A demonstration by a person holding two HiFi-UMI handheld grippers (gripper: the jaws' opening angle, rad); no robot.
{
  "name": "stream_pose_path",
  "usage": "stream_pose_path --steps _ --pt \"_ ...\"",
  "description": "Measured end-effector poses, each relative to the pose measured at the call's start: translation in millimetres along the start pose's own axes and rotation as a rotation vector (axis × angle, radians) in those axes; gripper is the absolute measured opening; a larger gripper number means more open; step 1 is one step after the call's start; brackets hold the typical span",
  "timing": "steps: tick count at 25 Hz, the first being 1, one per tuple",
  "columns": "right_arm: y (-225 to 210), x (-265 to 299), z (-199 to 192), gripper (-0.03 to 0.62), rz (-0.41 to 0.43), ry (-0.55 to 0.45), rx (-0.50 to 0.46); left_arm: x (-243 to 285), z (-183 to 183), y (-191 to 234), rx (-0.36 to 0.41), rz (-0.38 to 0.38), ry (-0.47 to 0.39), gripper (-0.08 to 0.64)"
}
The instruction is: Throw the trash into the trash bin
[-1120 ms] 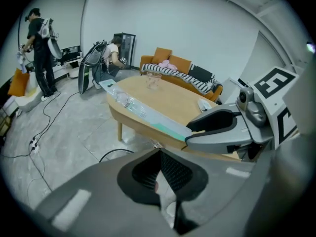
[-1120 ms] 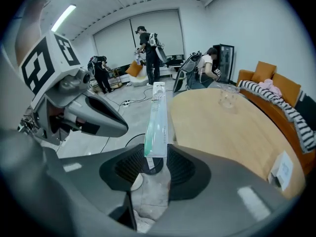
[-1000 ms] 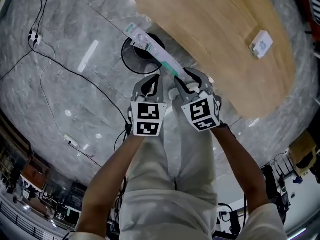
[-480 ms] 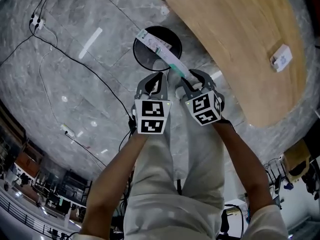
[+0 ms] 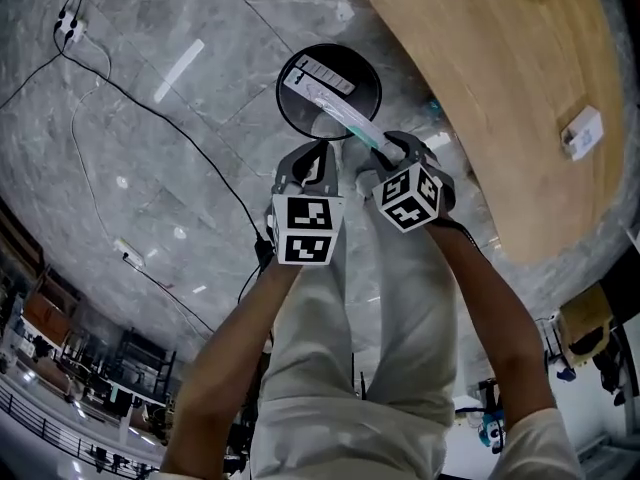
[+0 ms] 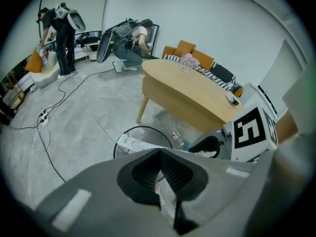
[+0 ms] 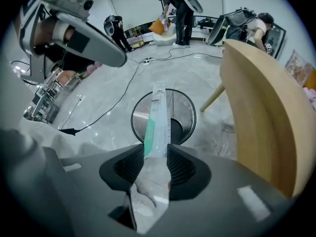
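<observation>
Since the earlier frames both grippers had sunk toward the trash bin, bringing the long wrapper over its mouth. The right gripper pinched the wrapper's near end, and the rest pointed to 11 o'clock. The left gripper sat just beside it at 9 o'clock, jaws pressed together. The wooden table was at 2 o'clock.

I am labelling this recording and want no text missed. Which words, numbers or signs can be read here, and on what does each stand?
No text can be read.
Long green-and-white wrapper: dark print near its far end, too small to read.
Marker cubes: black-and-white square patterns, no letters.
Small white box on the wooden table: markings too blurred.
</observation>
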State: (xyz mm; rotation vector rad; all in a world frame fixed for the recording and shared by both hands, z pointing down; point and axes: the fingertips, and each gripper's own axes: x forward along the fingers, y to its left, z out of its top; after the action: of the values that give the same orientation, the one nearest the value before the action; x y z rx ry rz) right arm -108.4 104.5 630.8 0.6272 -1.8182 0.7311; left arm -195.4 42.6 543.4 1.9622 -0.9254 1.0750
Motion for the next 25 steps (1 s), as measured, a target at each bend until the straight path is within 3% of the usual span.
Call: stream_pose_path --steps 13,17,25 --pt "7.4 64.2 -21.4 0.175 0.021 0.226 -0.112 5.7 -25.6 19.7 -0.067 -0.005 -0.004 0.0" --pt "18.5 69.1 -16.1 0.235 0.063 0.238 -0.096 1.8 -32.6 22.5 -0.074 -0.004 0.003 0.0" --pt "22.1 52.2 -1.1 0.219 0.034 0.169 -0.103 -3.6 -24.4 21.5 -0.047 -0.007 -0.006 0.0"
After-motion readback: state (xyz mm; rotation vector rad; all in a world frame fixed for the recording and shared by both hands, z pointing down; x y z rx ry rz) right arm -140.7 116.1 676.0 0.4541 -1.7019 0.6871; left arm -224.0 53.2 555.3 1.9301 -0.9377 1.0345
